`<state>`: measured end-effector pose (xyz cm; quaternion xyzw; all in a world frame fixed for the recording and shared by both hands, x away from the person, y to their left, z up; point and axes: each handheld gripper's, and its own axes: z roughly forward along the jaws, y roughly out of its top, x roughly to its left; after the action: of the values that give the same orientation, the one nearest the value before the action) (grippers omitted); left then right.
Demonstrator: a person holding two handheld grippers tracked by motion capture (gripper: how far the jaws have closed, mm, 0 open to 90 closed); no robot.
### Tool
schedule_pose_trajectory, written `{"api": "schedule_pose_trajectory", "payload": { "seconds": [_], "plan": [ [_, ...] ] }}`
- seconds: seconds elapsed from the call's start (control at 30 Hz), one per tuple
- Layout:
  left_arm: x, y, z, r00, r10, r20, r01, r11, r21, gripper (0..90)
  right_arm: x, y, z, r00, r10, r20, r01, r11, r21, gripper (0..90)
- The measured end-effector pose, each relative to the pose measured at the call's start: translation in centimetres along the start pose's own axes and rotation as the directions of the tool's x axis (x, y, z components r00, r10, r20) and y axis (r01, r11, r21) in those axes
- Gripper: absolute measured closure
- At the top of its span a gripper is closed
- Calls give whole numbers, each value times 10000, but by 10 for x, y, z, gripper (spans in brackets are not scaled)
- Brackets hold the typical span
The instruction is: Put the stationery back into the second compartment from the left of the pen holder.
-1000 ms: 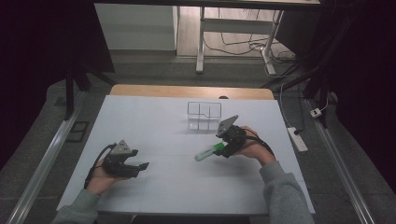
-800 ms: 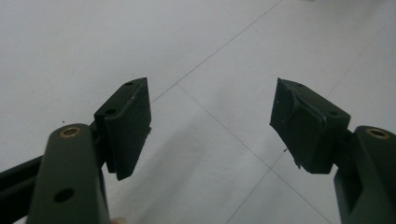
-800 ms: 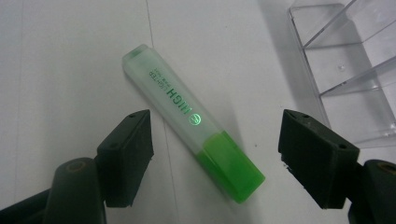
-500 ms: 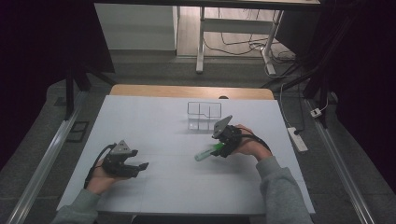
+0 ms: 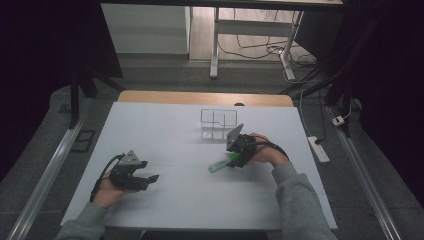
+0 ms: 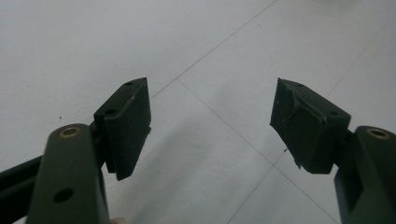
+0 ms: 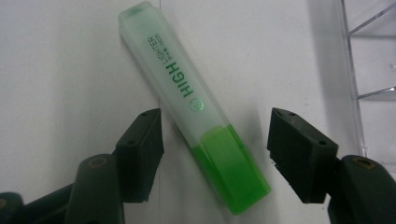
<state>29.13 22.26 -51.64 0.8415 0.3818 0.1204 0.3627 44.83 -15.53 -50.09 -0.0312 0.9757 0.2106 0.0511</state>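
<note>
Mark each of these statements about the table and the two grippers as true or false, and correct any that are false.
1. The right gripper is open, with a green highlighter lying between its jaws. True.
2. The left gripper is clamped on a pen. False: its jaws stand apart with nothing but the white table between them.
3. The highlighter stands upright in the clear organiser. False: it lies flat on the table, outside the organiser.
4. The organiser sits farther from the person than both grippers. True.
5. The highlighter bears the word HIGHLIGHTER on its pale part. True.
</note>
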Motion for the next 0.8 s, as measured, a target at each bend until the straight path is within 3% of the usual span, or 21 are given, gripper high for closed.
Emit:
{"api": "schedule_pose_trajectory", "payload": {
  "seconds": [0.2,0.47,0.67,0.73,0.8],
  "plan": [
    [2,-1,1,10000,-12,41,12,10000,33,286,-3,1,3,9983,-268,-508,274,9996,100,475],
    [3,-2,2,9999,-71,88,71,10000,25,286,-7,6,3,9879,-647,-1411,706,9968,372,655],
    [3,-2,2,9999,-105,71,105,9999,6,287,-2,2,2,9904,-846,-1090,855,9963,38,667],
    [3,-2,2,9999,-91,59,91,10000,10,287,0,2,-1,9930,-791,-872,792,9969,-29,668],
    [2,-2,2,10000,-89,46,89,10000,13,287,1,1,-7,9965,-486,-675,458,9980,-426,668]
  ]
}}
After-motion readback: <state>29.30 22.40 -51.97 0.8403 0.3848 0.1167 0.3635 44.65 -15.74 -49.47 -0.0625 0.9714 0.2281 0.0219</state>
